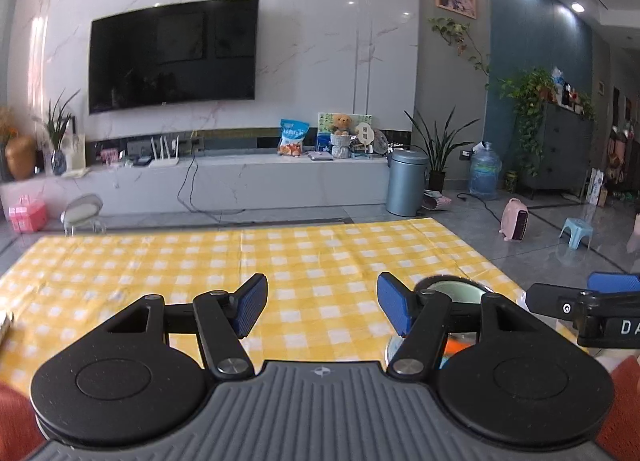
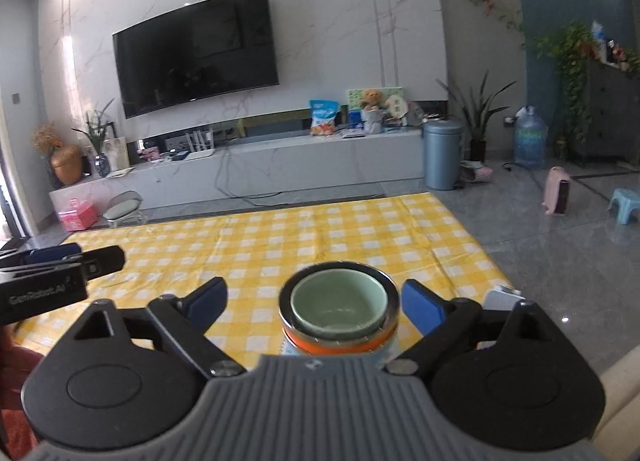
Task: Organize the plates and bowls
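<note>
A pale green bowl [image 2: 339, 304] sits nested in a metal-rimmed bowl with an orange band [image 2: 340, 341] on the yellow checked tablecloth [image 2: 320, 237]. My right gripper [image 2: 316, 307] is open, its blue pads on either side of the stack and apart from it. My left gripper [image 1: 322, 307] is open and empty above the cloth. In the left wrist view the bowl stack [image 1: 452, 289] shows just behind the right finger [image 1: 394, 307]. The right gripper [image 1: 580, 301] shows at the right edge.
The table's far edge faces a TV wall with a low cabinet [image 1: 240, 177]. A grey bin [image 1: 406, 181], a water jug [image 1: 485, 175], a pink heater [image 1: 516, 219] and a blue stool [image 1: 576, 231] stand on the floor to the right. A white object [image 2: 502, 297] lies beside the right finger.
</note>
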`<state>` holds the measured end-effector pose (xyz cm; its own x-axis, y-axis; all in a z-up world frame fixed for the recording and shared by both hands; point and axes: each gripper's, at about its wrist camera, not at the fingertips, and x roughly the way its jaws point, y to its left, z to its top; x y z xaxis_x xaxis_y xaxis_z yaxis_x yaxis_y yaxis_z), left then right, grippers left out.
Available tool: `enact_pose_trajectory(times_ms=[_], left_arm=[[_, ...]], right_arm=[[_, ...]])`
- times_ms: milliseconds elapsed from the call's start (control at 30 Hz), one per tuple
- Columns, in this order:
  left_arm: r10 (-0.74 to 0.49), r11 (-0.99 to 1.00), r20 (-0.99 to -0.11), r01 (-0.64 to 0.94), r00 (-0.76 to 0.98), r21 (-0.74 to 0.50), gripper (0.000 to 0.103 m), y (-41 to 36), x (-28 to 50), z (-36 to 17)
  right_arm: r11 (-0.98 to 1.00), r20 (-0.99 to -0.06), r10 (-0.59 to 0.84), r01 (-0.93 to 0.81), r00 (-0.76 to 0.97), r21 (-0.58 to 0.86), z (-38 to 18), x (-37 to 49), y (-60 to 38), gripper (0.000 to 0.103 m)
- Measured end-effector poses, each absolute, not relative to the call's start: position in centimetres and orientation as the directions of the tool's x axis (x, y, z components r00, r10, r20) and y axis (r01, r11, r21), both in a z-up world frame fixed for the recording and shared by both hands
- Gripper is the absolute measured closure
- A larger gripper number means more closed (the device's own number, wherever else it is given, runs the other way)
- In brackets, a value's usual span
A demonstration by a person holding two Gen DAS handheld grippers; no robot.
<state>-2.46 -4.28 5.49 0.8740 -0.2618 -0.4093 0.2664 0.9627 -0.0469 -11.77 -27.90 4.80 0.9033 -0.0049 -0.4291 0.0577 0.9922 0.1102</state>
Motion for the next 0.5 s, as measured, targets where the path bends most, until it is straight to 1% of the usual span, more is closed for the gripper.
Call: enact_pose_trajectory(times_ms=[67,167,333,433,500], left_arm=[[-0.252,0.965,-0.414,0.261,0.875,-0.037,0.028,-4.1,-2.9,5.1],[-0.230,0.968,-0.418,0.251,0.879,-0.005,0.028,-4.2,-3.4,4.4],[-0.200,0.965,-0.441,0.255,0.875,0.067,0.028,-5.0,-3.9,3.1],[-0.182,0.958,-0.425,0.257,0.887,0.128,0.027,-5.8,-4.5,2.1],[-0.170,0.957,-0.428,0.252,0.888,0.143,0.024,-6.2,-4.7,1.4]], right_arm=[[0.991,-0.422,-0.001,0.057,0.906,0.121,4.1,-12.6,-27.7,0.005],[0.986,-0.449,0.017,0.060,0.893,0.157,2.9,-13.2,-27.6,0.005],[0.991,-0.462,-0.033,0.089,0.886,0.098,1.0,-13.6,-26.7,0.005],[0.990,-0.464,-0.037,0.097,0.885,0.105,0.2,-13.4,-26.8,0.005],[0.989,-0.470,-0.045,0.107,0.881,0.106,-0.4,-13.2,-26.9,0.005]])
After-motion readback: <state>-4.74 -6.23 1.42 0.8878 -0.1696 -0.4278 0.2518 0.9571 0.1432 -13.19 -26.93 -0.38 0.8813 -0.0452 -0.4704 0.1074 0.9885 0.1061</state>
